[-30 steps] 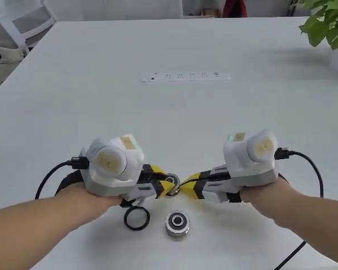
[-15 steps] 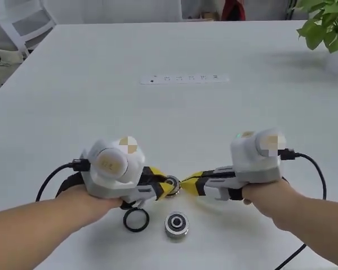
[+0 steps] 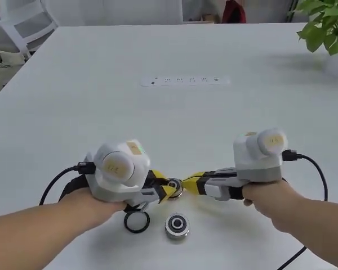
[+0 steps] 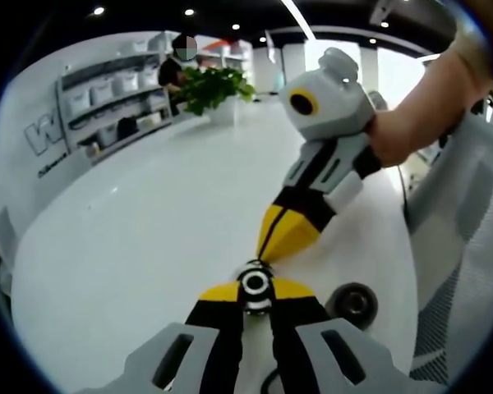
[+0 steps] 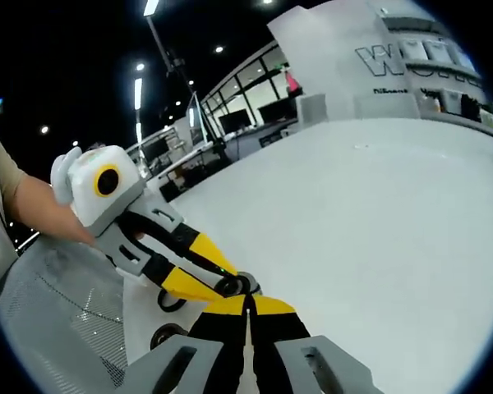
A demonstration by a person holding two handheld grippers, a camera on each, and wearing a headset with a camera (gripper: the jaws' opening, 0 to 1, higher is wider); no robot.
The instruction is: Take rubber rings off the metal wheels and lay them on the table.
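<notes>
Over the white table [image 3: 174,124], the left gripper [image 3: 164,189] is clamped tight on a small metal wheel [image 4: 255,286], held just above the tabletop. Below it, a black rubber ring [image 3: 136,221] lies flat on the table, with a second wheel [image 3: 177,224] just beside it to the right. The right gripper [image 3: 187,184] faces the left one with its jaws pressed together, tips against the held wheel's rim.
</notes>
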